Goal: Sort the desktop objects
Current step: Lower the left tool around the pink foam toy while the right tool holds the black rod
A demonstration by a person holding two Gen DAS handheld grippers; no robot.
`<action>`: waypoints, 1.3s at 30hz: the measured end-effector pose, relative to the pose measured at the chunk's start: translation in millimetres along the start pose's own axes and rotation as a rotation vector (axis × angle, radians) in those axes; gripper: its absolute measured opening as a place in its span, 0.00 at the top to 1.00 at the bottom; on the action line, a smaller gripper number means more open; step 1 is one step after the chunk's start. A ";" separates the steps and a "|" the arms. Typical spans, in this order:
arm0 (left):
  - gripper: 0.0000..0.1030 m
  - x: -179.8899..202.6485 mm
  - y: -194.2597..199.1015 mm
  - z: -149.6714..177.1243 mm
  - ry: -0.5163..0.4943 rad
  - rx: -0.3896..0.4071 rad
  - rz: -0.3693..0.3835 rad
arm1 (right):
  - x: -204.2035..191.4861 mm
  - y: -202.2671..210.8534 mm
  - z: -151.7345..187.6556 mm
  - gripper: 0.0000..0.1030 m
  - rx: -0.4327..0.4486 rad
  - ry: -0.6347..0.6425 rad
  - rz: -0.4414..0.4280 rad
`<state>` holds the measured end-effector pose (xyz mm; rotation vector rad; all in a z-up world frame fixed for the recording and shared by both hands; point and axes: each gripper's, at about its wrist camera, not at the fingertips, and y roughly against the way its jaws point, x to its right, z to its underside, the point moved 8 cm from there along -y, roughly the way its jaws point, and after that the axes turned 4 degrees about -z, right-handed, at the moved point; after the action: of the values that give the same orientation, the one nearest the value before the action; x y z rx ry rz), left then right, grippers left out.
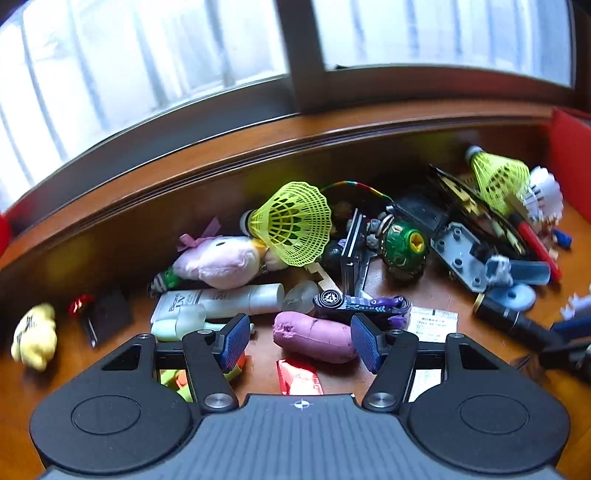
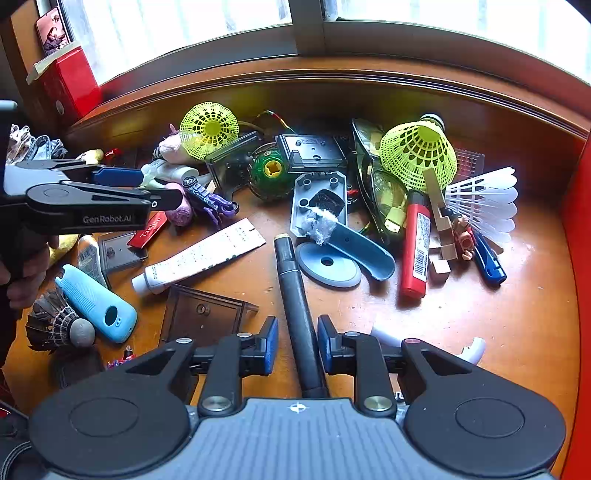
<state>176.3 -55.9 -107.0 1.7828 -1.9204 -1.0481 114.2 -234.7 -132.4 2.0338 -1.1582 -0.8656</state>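
Desk [image 2: 480, 314] runs along the window [image 2: 184, 29], clutter piled against the back ledge. Black rod [image 2: 295, 295] lies between the right gripper [image 2: 297, 345] fingers, pointing at the pile. Tube [image 2: 199, 254] lies left of the rod, lighter [image 2: 415, 247] right of it, feather shuttlecock [image 2: 484, 205] further right. Mesh shuttlecock [image 2: 419, 151] sits behind the lighter. Left gripper [image 1: 299, 341] hovers over the foam roll [image 1: 314, 336], lotion bottle [image 1: 218, 301] left of the roll, plush [image 1: 218, 262] behind the bottle
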 end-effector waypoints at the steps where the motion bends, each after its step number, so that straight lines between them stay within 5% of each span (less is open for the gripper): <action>1: 0.38 -0.5 -1.4 0.1 -0.005 0.002 0.018 | -0.5 0.0 0.1 0.74 0.000 0.000 0.001; 9: 0.34 6.7 -15.3 5.9 -0.050 -0.010 0.151 | -6.2 -3.1 -2.0 0.64 0.002 0.011 0.029; 16: 0.31 6.5 -26.1 10.4 -0.074 0.009 0.147 | -9.8 -6.6 -5.1 0.63 0.011 0.007 0.063; 20: 0.29 0.3 -31.6 9.8 -0.064 0.012 0.159 | -12.4 -7.7 -4.8 0.52 0.022 -0.003 0.050; 29: 0.35 1.5 -29.8 12.0 -0.058 0.027 0.235 | -11.8 -9.3 -4.0 0.43 0.052 -0.021 0.082; 33: 0.37 2.3 -30.4 11.1 -0.053 0.030 0.251 | -12.8 -12.9 -3.8 0.28 0.044 -0.009 0.103; 39: 0.41 6.6 -20.3 14.4 -0.029 0.026 0.255 | -15.8 -13.8 -1.0 0.29 0.049 0.034 0.144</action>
<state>180.1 -57.0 -132.4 1.4921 -2.1190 -0.9680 115.2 -214.8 -139.0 1.9685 -1.3015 -0.7356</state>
